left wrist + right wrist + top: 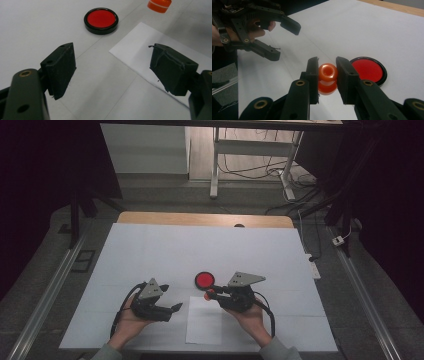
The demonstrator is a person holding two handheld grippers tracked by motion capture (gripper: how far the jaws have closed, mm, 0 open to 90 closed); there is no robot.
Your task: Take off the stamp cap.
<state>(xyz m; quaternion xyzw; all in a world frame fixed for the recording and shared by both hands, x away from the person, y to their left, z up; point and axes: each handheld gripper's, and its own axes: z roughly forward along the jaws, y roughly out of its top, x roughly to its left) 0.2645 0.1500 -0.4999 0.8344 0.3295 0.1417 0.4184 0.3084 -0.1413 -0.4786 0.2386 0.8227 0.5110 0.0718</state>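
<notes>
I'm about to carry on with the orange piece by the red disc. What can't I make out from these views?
- Small glossy orange spool-shaped piece: right gripper view, its sides hidden by the right tongs shut on it; whether it rests on the table can't be told.
- High view: the same piece is too small, half covered by those tongs.
- Left gripper view: it is cut off by the top edge.
- Round red disc with black rim: right gripper view, its near-left edge hidden behind a jaw.

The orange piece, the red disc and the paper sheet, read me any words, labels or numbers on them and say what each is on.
None can be read. The orange piece, the red disc and the paper sheet show no print. The grippers' grey plates bear holes, no lettering.
</notes>
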